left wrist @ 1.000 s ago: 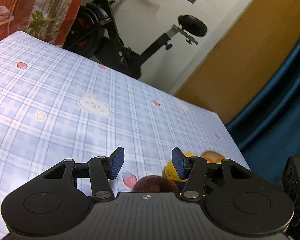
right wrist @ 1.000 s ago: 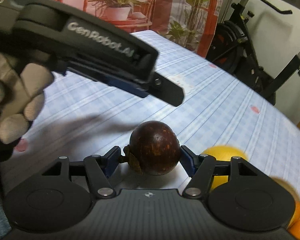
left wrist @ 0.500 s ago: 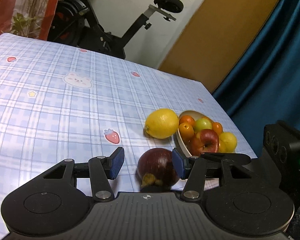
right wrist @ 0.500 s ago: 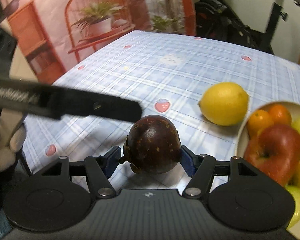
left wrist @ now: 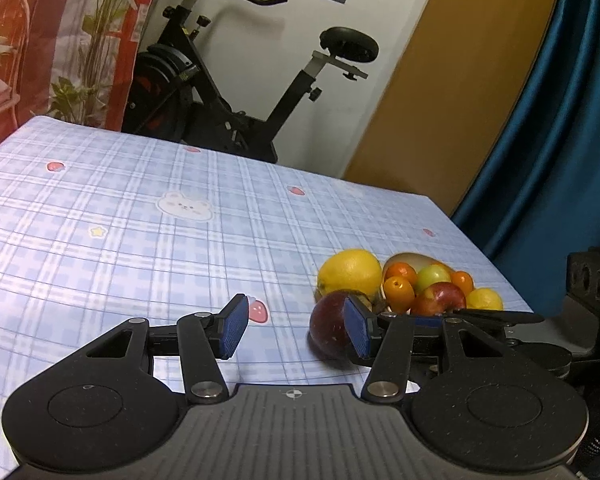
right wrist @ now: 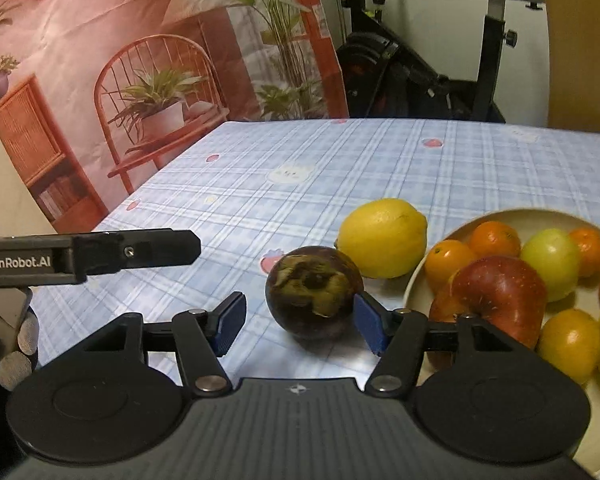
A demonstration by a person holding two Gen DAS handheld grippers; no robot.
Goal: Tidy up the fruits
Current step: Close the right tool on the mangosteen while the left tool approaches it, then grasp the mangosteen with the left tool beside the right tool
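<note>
A dark purple mangosteen (right wrist: 314, 294) rests on the checked tablecloth (right wrist: 340, 168) between the fingers of my right gripper (right wrist: 300, 324). The right pad touches it and the left pad stands clear of it, while the jaws are closing. A lemon (right wrist: 382, 236) lies just behind, beside a cream bowl (right wrist: 540, 212) of oranges, green fruit and a red apple (right wrist: 500, 296). My left gripper (left wrist: 296, 330) is open and empty. In its view the mangosteen (left wrist: 330, 328) shows partly behind its right finger, with the lemon (left wrist: 348, 272) and bowl (left wrist: 404, 257) beyond.
One finger of the left gripper (right wrist: 140, 250) reaches in from the left, with a gloved hand (right wrist: 16, 352) below it. An exercise bike (left wrist: 228, 92) stands behind the table. A blue curtain (left wrist: 560, 140) hangs at the right edge, and a printed backdrop (right wrist: 100, 80) at the left.
The right gripper swung toward the bowl with the mangosteen. Earlier both pads held the fruit; now it sits on the cloth, rolled calyx-up, with the left pad off it. The left gripper stayed open.
</note>
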